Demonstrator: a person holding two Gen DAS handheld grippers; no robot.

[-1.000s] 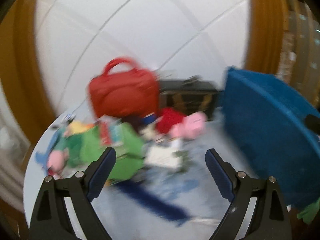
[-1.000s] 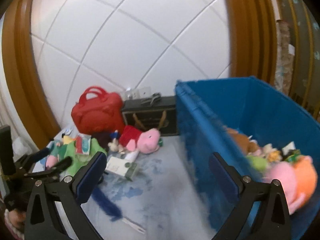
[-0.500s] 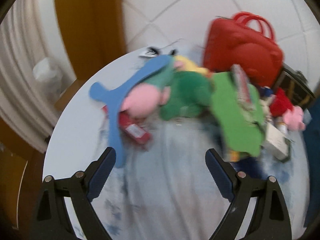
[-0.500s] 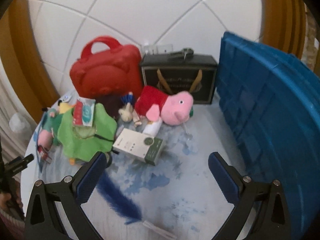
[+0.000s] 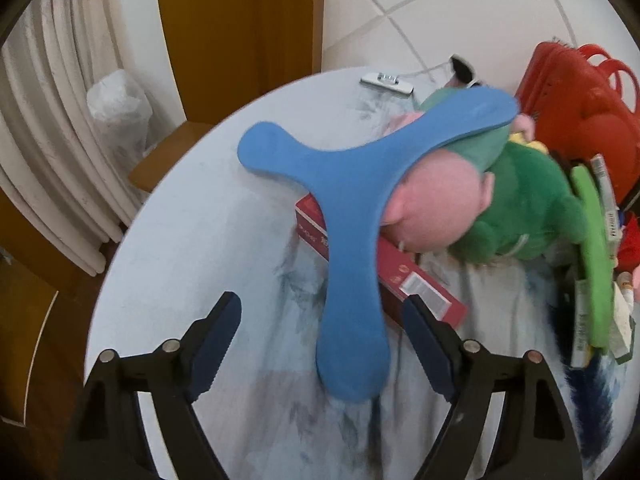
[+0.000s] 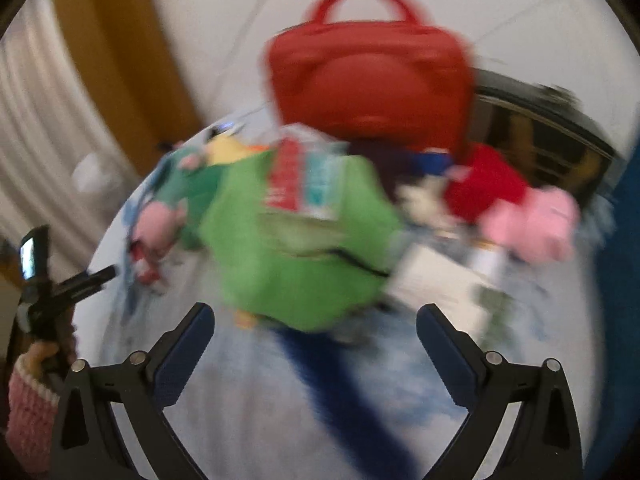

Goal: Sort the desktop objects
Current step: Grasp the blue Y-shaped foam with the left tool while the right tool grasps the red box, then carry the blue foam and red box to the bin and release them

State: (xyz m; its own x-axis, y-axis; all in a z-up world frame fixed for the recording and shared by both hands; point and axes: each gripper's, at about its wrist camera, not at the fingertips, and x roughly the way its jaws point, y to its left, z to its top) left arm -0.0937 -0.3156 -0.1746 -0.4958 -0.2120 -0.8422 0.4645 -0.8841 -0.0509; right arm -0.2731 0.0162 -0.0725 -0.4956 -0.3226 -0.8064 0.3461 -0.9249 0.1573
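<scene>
The left gripper (image 5: 322, 336) hangs over the round white table (image 5: 192, 240) with its two dark-blue-padded fingers spread wide and gripping nothing; the lower lobe of a flat blue three-armed foam boomerang (image 5: 352, 216) lies between them, just past the tips, apparently touching neither pad. The boomerang's other arms reach toward 10 and 2 o'clock, and it rests on a long red cardboard box (image 5: 424, 284) and on the pink head of a plush figure in green clothes (image 5: 520, 208), which lies toward 3 o'clock. Beyond the plush, at 2 o'clock, stands a red handbag with looped handles (image 5: 580, 96), and a flat bright-green foam piece (image 5: 596, 256) leans on edge at 3 o'clock. A small silver metal clip (image 5: 386, 80) sits at the table's far edge at 12 o'clock. The right wrist view is badly blurred: the right gripper (image 6: 316, 328) is also spread wide and holds nothing, above the blue-mottled tabletop. Ahead of it at 12 o'clock is the green foam piece (image 6: 296, 248) with a red-and-teal packet (image 6: 308, 180) on top, the red handbag (image 6: 372, 68) behind that, a pink-and-red plush pig (image 6: 528, 216) at 2 o'clock, and a dark blue streak (image 6: 344, 384) between the fingers.
</scene>
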